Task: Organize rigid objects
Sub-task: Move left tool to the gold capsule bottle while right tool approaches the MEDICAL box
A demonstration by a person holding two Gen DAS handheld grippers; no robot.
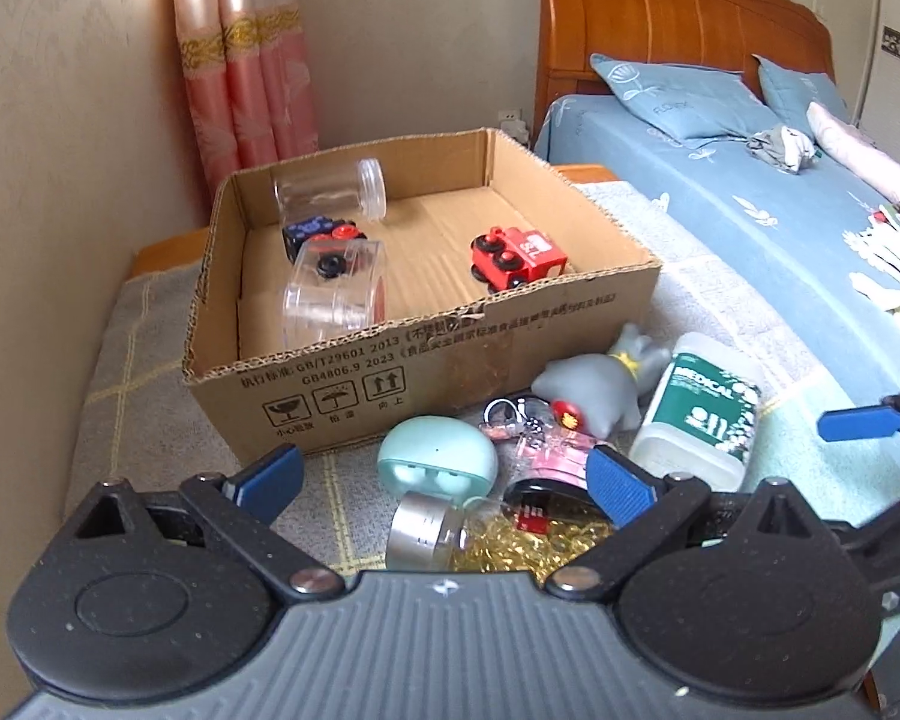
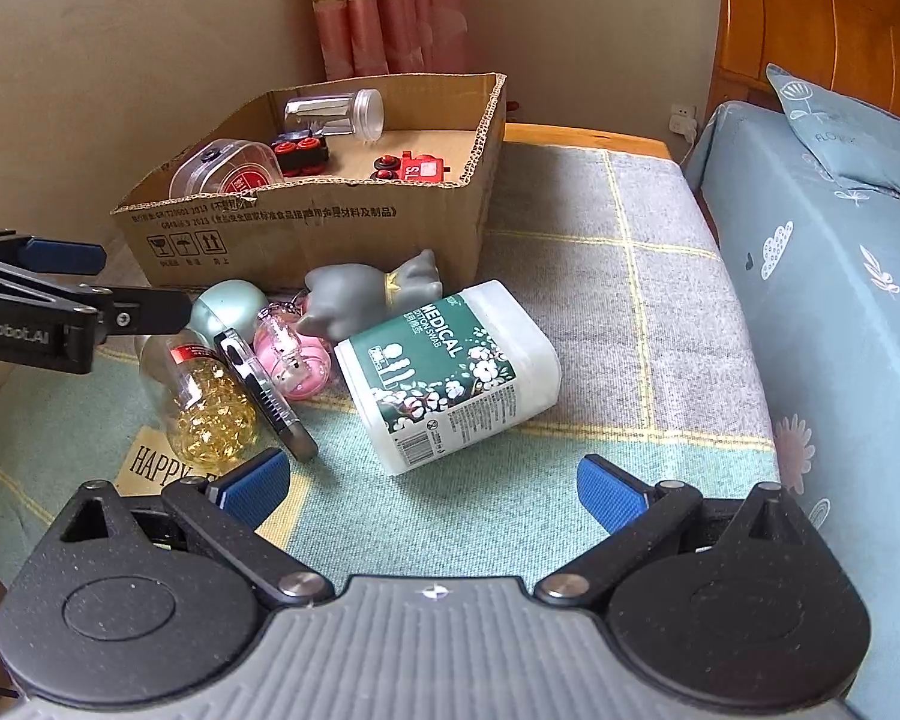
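My left gripper (image 1: 444, 480) is open and hovers low over a mint green case (image 1: 435, 462) and a silver-lidded bottle of gold capsules (image 1: 426, 531); neither is touched. My right gripper (image 2: 432, 483) is open too, with nothing in it, just short of a white and green cotton swab tub (image 2: 450, 372) lying on its side. A grey animal toy (image 2: 360, 294) and a pink keychain (image 2: 294, 360) lie between the tub and the case. The cardboard box (image 1: 330, 384) behind them holds two clear jars, a red toy train (image 1: 519, 258) and a dark toy car (image 1: 321, 231).
Everything rests on a checked blanket (image 2: 600, 276) over a wooden bench. A flat black device (image 2: 264, 384) leans on the capsule bottle, and a "HAPPY" card (image 2: 150, 462) lies under it. A bed with blue sheets (image 2: 840, 300) borders the right side. A wall stands at the left.
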